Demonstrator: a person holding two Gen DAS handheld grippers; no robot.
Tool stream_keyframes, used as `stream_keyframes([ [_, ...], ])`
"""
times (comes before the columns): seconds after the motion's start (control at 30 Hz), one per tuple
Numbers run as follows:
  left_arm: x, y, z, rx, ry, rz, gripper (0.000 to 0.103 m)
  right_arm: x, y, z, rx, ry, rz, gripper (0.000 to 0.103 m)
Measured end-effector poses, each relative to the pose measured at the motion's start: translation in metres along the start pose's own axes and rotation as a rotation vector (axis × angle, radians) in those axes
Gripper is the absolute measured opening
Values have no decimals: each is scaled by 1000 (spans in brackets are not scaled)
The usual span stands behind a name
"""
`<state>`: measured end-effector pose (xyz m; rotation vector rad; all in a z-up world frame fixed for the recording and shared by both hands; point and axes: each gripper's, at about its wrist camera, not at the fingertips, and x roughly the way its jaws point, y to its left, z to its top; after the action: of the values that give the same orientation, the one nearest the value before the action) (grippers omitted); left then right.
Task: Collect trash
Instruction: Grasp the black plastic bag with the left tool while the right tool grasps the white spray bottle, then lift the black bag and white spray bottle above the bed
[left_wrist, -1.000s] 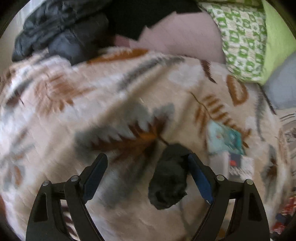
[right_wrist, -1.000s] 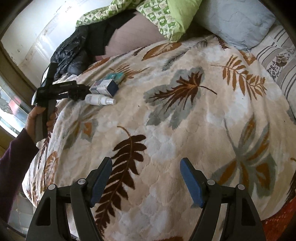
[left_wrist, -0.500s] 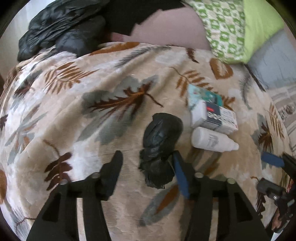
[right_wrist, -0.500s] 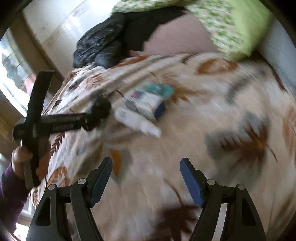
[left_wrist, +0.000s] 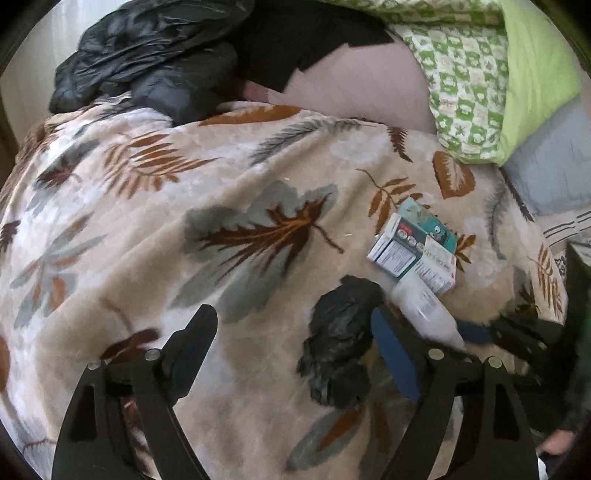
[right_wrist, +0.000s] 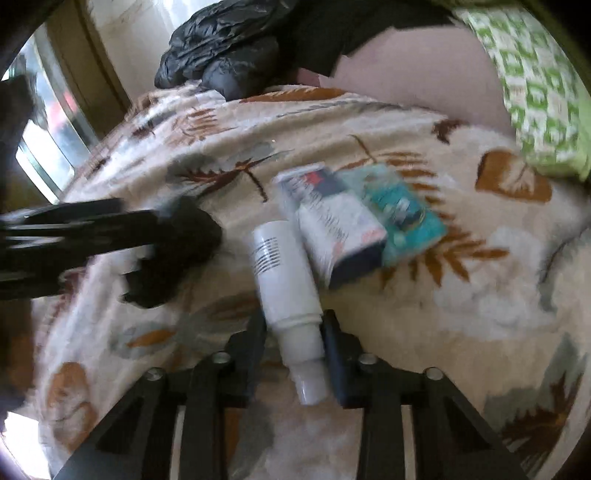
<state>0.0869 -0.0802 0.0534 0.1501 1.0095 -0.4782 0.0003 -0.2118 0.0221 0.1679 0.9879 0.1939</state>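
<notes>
A cream blanket (left_wrist: 155, 229) printed with brown and grey leaves was spread over the bed, a dark jacket (left_wrist: 147, 55) was heaped at its far edge, and a green patterned pillow (left_wrist: 476, 81) was propped beside a grey pillow (left_wrist: 546, 170).

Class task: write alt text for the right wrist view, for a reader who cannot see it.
The right gripper closes around a white bottle lying on a leaf-patterned blanket. Two small boxes lie beyond it, a crumpled black bag to the left.

Leaf-patterned blanket (left_wrist: 258, 229) over bed, green pillow (left_wrist: 491, 85) behind, daylit window (right_wrist: 48, 147) alongside.
</notes>
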Motion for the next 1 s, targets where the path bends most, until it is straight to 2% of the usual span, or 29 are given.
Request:
stream_keyframes([
  [0.13,21,-19,-2,40,51,1,83,-17,-14,-22,84,42,48,32],
  [0.17,23,-24,-6,47,61,0,63,-21,-18,-29,111,54,67,32],
  [0.2,20,-29,-8,52,67,-30,37,-28,-21,-37,138,67,89,32],
  [0.23,15,-34,-11,59,77,-40,38,-33,-23,-44,155,78,105,32],
  [0.3,1,-44,-18,111,47,71,38,-43,-25,-61,182,107,128,32],
  [0.33,-9,-47,-23,132,28,85,38,-46,-24,-68,184,118,126,33],
  [0.4,-25,-47,-35,125,18,67,38,-52,-19,-76,133,103,97,36],
  [0.43,-29,-47,-41,114,18,57,38,-53,-15,-76,103,91,80,49],
  [0.47,-32,-47,-48,104,20,50,38,-53,-13,-74,90,85,67,66],
  [0.5,-33,-47,-52,99,22,52,38,-52,-8,-71,73,72,42,72],
  [0.63,-18,-39,-65,30,84,30,39,-41,3,-57,17,39,-36,74],
  [0.67,-14,-37,-65,18,86,36,42,-37,4,-56,7,34,-53,74],
  [0.7,-11,-35,-67,8,79,41,45,-32,5,-56,4,33,-66,74],
  [0.73,-8,-36,-69,4,81,45,47,-29,5,-57,13,26,-78,68],
  [0.77,-4,-36,-71,-1,96,58,49,-30,4,-57,20,15,-100,51],
  [0.83,-3,-38,-75,4,102,79,45,-33,1,-58,46,11,-96,32],
  [0.87,-7,-40,-78,16,98,89,38,-36,-1,-59,67,10,-72,32],
  [1.0,-36,-44,-88,20,50,103,38,-55,-3,-73,84,2,-66,32],
])
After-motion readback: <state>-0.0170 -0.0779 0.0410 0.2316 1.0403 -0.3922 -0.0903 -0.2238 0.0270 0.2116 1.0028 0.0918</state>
